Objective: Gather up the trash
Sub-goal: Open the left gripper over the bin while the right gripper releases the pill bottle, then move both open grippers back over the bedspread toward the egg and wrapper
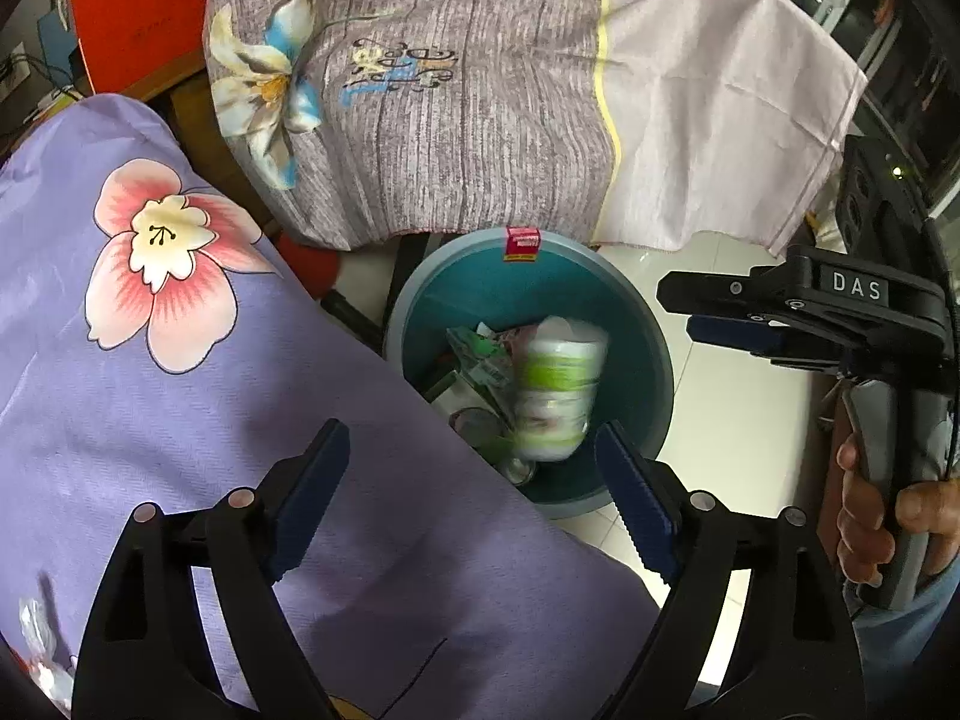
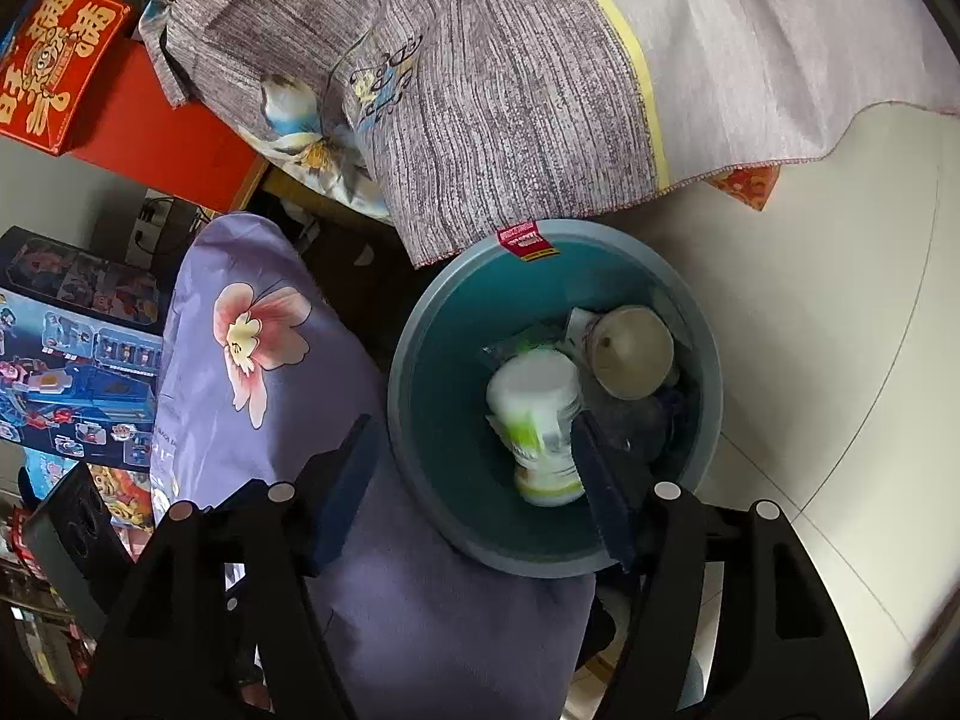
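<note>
Both grippers hang over the bin with their jaws spread and nothing between the pads. Left gripper (image 1: 471,498) stands wide, its 2 blue pads clear of everything; below them lie the purple flowered cloth (image 1: 180,420) on the near side and the bin's mouth beyond. Right gripper (image 2: 474,480) is open somewhat less wide, and its right pad overlaps the bottle only in the line of sight, not in a grip. No earlier view is given, so I leave aside how the jaws came to this.

Ahead of and below both tools, a white bottle with a green label (image 1: 555,387) shows motion-blurred inside the teal bin (image 1: 420,300), apparently falling or just landing; no pad touches it. Its long axis runs roughly from the bin's far wall toward the tools, cap end away in the right wrist view (image 2: 543,426). Around it sit other scraps, and a tan round lid or cup (image 2: 633,351) lies against the bin's far right wall.

In my judgement this piece is delivered, and the coming move turns on leaving the bin for more trash. Both tools tilt steeply downward. From the left wrist view the right gripper (image 1: 720,306) enters from the right side, held by a hand (image 1: 870,516) on its grip.

Farther off, a grey striped sheet (image 1: 450,90) drapes just over the bin's far rim.
</note>
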`<state>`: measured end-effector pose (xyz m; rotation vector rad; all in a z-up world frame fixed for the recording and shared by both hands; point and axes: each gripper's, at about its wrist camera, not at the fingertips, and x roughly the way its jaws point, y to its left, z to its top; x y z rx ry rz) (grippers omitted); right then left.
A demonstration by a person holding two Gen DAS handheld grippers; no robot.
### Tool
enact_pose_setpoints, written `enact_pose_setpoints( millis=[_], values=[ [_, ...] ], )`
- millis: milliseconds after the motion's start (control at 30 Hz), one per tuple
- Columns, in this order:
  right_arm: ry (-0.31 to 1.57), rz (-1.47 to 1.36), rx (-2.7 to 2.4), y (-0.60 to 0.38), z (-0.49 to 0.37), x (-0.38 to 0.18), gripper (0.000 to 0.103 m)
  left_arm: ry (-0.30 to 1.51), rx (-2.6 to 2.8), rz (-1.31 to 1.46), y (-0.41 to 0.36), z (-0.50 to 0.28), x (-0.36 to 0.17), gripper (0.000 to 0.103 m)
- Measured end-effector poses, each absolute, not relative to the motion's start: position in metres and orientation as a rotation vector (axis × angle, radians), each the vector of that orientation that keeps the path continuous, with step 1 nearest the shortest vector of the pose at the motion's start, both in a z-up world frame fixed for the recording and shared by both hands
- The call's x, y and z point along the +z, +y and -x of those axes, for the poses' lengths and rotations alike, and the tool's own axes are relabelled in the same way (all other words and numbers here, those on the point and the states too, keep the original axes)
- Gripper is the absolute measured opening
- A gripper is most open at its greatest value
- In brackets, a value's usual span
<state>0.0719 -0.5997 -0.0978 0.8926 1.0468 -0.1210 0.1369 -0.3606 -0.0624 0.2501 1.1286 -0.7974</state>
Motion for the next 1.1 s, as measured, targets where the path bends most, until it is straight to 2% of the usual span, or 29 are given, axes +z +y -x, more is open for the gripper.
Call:
enact_pose_setpoints(
  millis=[200,700,1100],
  values=[
    [1.068,-0.904,-0.131,-0.595,-0.071,-0.103,0.074,1.14,-0.798,-0.235,-0.356,-0.14,-0.064,0.086],
    [1.101,-0.895,-0.162,-0.57,-0.066,-0.093,0.078,1.125,-0.809,-0.202,-0.335,-0.137,-0.056,0.088],
    [1.11,-0.871,-0.144,-0.53,-0.057,-0.073,0.081,1.061,-0.792,-0.157,-0.29,-0.125,-0.03,0.092]
  ],
)
